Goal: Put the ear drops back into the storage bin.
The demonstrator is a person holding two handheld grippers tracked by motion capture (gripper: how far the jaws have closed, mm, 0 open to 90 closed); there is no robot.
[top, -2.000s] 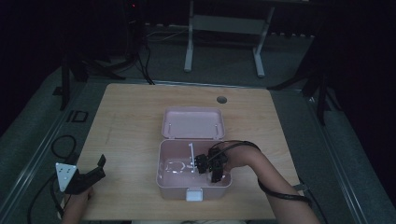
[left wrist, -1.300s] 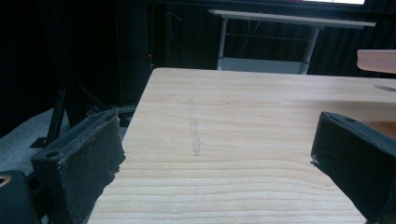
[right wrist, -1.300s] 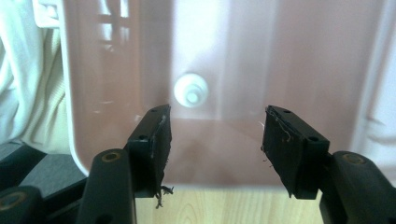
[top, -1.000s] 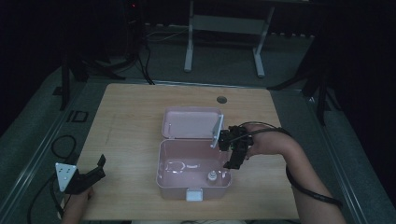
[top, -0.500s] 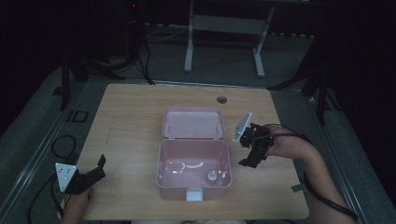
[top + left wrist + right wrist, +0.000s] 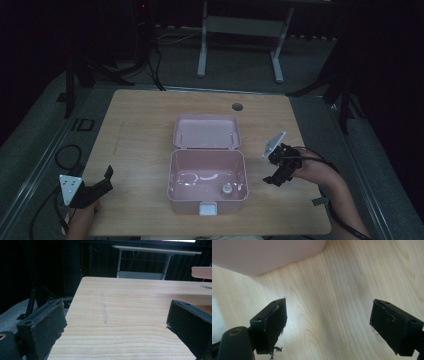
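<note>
Your right gripper (image 6: 276, 176) hangs wide open and empty just right of the open pink box (image 6: 207, 180), which sits mid-surface (image 6: 140, 130). Your left gripper (image 6: 100, 186), also agape and empty, rests at the near-left corner.

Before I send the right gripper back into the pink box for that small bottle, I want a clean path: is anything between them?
Only the pink box's own right wall stands between the right gripper, open over bare table, and the small bottle. The lid lies back, so the top is open.
</note>
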